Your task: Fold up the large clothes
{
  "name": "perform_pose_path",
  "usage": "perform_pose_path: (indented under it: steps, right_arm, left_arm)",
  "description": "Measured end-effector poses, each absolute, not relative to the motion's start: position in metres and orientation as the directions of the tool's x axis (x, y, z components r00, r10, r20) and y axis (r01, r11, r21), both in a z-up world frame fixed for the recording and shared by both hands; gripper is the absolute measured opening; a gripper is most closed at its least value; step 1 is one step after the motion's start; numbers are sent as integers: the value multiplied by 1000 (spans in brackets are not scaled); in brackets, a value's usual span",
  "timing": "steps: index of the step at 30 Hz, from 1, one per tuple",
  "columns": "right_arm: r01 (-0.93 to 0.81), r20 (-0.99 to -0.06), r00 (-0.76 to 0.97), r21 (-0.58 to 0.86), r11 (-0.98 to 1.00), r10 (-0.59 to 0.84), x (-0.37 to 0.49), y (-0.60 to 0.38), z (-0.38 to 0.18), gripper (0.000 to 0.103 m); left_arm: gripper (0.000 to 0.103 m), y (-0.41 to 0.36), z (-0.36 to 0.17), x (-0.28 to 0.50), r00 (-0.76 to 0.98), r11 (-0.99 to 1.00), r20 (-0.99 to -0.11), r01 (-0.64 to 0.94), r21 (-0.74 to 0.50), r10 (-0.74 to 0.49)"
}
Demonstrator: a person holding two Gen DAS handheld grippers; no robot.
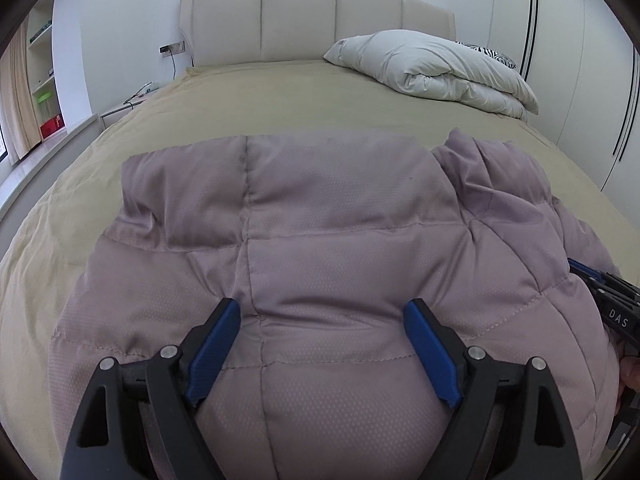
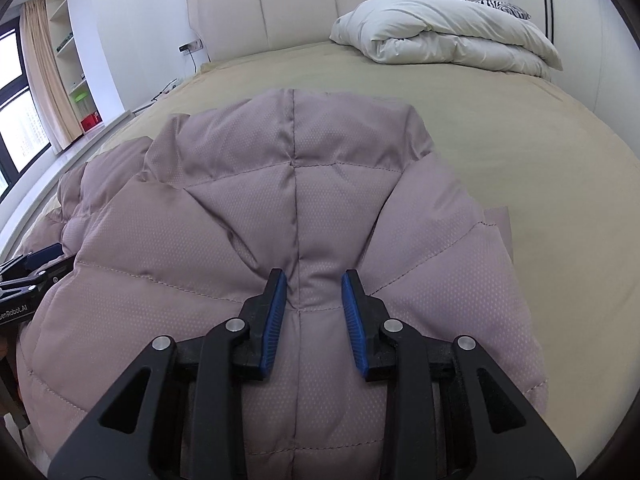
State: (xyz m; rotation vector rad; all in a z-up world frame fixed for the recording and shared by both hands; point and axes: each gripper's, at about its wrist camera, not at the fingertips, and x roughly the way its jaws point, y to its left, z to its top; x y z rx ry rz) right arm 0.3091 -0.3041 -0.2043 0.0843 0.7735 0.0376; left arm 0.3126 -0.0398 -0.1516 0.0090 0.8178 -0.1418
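Observation:
A mauve quilted puffer jacket point(image 1: 320, 216) lies bunched on the tan bed, its seam running away from me; it also fills the right wrist view point(image 2: 296, 208). My left gripper point(image 1: 322, 308) is open wide, its blue pads pressed into the jacket on either side of a padded ridge. My right gripper point(image 2: 314, 280) has its jaws drawn in on a fold of the jacket along the centre seam, the cloth pinched and puckered between the pads. Each gripper shows at the edge of the other's view: the right one point(image 1: 600, 292) and the left one point(image 2: 28, 276).
The tan bedspread point(image 1: 280, 100) stretches to a cream padded headboard point(image 1: 316, 16). A folded white duvet point(image 1: 436, 68) and a zebra-print pillow point(image 1: 488, 54) lie at the far right. A bedside table, shelves and a window are on the left; wardrobe doors point(image 1: 580, 60) are on the right.

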Motion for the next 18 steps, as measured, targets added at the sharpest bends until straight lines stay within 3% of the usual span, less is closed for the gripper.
perform_pose_path:
  steps: [6,9,14,16,18]
  right_arm:
    - [-3,-691,722,63,998,45,305,-301,-208,29]
    - [3,-720,693,48,999,33,305,-298,-191,29]
    - [-9,-654,742,210,978,148,274,-277,-149,29]
    - [-88,-646,745,152,984,166,268,-244,-144,34]
    - [-147,-643,751,60,987,151,264,-212,-148,55]
  left_arm:
    - [87,-34,-146,312,668,988,-729,134,-82,-151]
    - [80,-19,-125,297,681,986,-713,116,-121,-168]
    - [80,15,-102,268,751,992,-653,18,-128,-98]
    - [80,17,-110,271,725,994,-684,12,-108,-83]
    - [81,13,-121,274,706,997,-705,28,-69,-68]
